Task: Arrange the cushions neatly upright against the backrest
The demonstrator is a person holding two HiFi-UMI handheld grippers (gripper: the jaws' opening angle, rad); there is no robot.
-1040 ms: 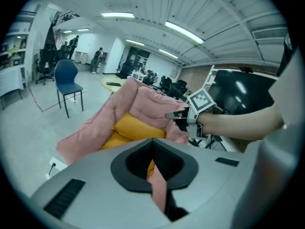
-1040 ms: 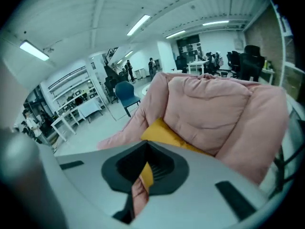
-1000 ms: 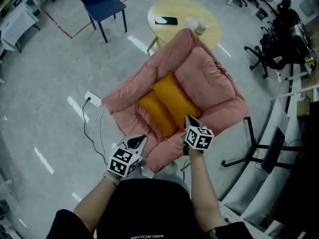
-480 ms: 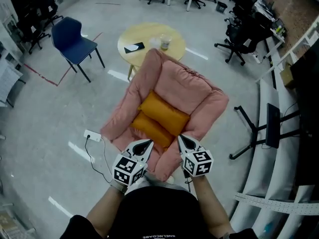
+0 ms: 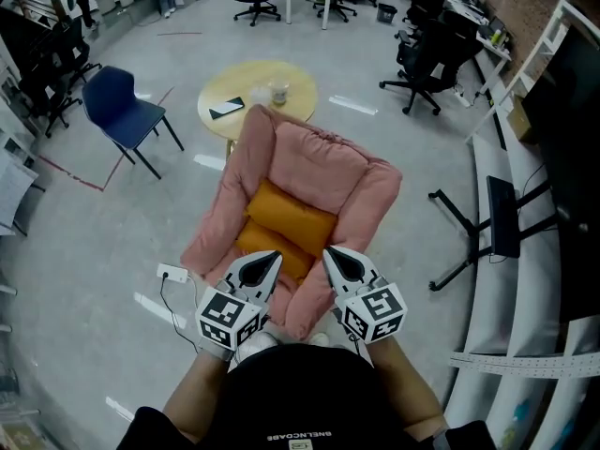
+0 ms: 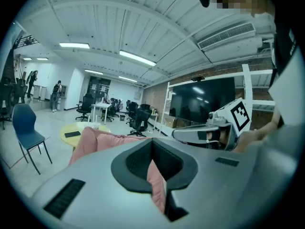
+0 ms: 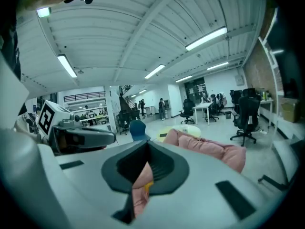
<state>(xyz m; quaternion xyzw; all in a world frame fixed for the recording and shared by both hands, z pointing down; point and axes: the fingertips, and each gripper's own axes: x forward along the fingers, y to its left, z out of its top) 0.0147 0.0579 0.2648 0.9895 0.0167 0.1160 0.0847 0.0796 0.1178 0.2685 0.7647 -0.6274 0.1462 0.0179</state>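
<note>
Person: the hands are hidden under the marker cubes, and the dark top (image 5: 291, 397) cuts off the front of the armchair (image 5: 373, 204).
Left hand-held gripper (image 5: 269, 261): jaws pressed together with nothing in them. Its own view shows only a sliver of pink through the slit. It hangs above the armchair's near edge, and I see no contact.
Right hand-held gripper (image 5: 334, 259): jaws also closed tight and empty, with a sliver of pink and orange showing through the slit. It is just beside the left one and points the same way.
Near cushion (image 5: 265, 242): orange, on the seat. The gripper tips cover its near edge.
Far cushion (image 5: 292, 216): orange, directly behind the near one and touching the backrest (image 5: 314, 157). From this steep angle I cannot tell whether either cushion is upright or slanted.
Power strip (image 5: 172, 273): white, on the floor left of the armchair, with its cable trailing toward the person.
Desk (image 5: 246, 90): round and yellow, just behind the backrest. It carries a dark phone (image 5: 228, 110) and a small cup-like thing (image 5: 278, 93) that is too small to identify.
Blue chair (image 5: 117, 111): left of the desk, standing apart.
Black stand (image 5: 502, 218): right of the armchair, seen edge-on.
Office chairs (image 5: 427, 59): at the far side, dark and hard to separate.
</note>
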